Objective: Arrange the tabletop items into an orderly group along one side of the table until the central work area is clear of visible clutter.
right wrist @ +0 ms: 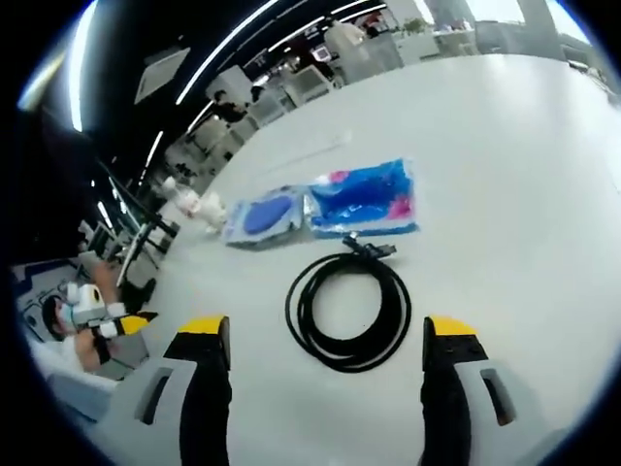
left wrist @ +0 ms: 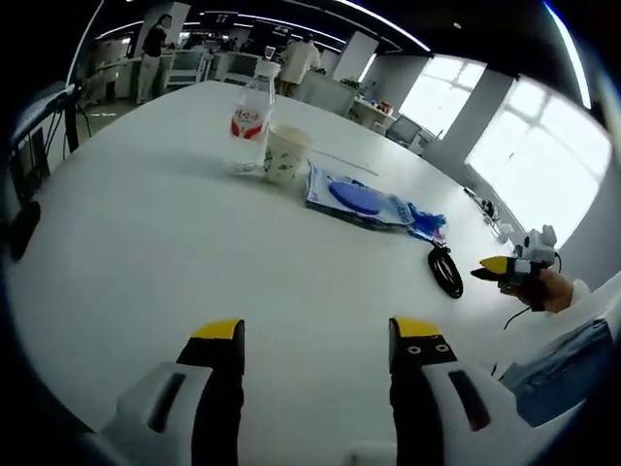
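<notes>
On the white table (left wrist: 146, 243), a clear bottle (left wrist: 250, 118) with a red label stands beside a paper cup (left wrist: 285, 152). Two blue packets (left wrist: 361, 199) lie flat to their right. A coiled black cable (left wrist: 445, 270) rests close to them. My left gripper (left wrist: 317, 335) is open, low over bare table, well short of the bottle. My right gripper (right wrist: 328, 330) is open just before the cable (right wrist: 349, 296), with the blue packets (right wrist: 364, 199) behind it. The right gripper (left wrist: 499, 265) also shows by the cable, held in a hand.
A thin white stick (left wrist: 344, 161) lies behind the cup. The bottle and cup (right wrist: 202, 206) sit left of the packets in the right gripper view. People (left wrist: 155, 49) stand at desks beyond the table's far end. Windows (left wrist: 529, 165) line the right side.
</notes>
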{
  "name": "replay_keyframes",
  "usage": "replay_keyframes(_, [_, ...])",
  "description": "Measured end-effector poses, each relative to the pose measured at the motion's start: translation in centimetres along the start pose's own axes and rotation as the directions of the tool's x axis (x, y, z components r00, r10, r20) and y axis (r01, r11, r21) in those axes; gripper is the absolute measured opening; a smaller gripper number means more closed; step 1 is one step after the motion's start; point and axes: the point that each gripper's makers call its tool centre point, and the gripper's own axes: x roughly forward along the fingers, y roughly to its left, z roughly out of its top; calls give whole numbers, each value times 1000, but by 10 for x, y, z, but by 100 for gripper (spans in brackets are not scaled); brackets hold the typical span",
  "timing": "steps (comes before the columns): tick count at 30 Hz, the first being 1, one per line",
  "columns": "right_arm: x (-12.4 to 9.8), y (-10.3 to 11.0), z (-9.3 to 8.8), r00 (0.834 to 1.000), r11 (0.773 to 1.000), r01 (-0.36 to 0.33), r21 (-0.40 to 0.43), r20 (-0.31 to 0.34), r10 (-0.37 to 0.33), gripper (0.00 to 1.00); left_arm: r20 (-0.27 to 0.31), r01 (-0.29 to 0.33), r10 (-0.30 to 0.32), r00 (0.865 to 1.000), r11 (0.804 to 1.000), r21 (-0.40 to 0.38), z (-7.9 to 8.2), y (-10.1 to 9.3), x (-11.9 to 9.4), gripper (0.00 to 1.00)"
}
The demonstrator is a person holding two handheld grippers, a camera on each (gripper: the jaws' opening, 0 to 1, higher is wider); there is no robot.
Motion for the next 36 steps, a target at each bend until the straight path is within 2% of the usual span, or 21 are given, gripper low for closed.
replay_keyframes(5, [-7, 9, -8, 1000, 1000, -6, -9, -8, 6, 83, 19, -3, 3, 1000, 1000, 13, 14, 16, -6, 66])
replay_keyframes(18, [-22, 25, -28, 999, 1000, 13, -12, -41, -13, 84, 3, 22, -23, 1000, 996, 83, 33, 32, -11, 71])
replay_keyframes(24, [-27, 31, -43, 998, 1000, 25, -7, -60, -25, 84, -16, 23, -21, 1000, 994, 110, 37, 37, -14, 72])
replay_keyframes(32, [-35, 29, -58, 996, 998, 46, -33, -80, -48, 85, -58, 19, -8, 998, 982, 188, 34, 42, -14, 74])
replay_keyframes(34, [-36, 26, -66, 992, 998, 66, -18, -111, -67, 84, -90, 5, 12, 996, 983, 183, 28, 47, -15, 74])
replay_keyframes(36, [-37, 30, -65, 994, 998, 52, -19, -93, -54, 85, -59, 3, 9, 998, 978, 209, 36, 45, -19, 74])
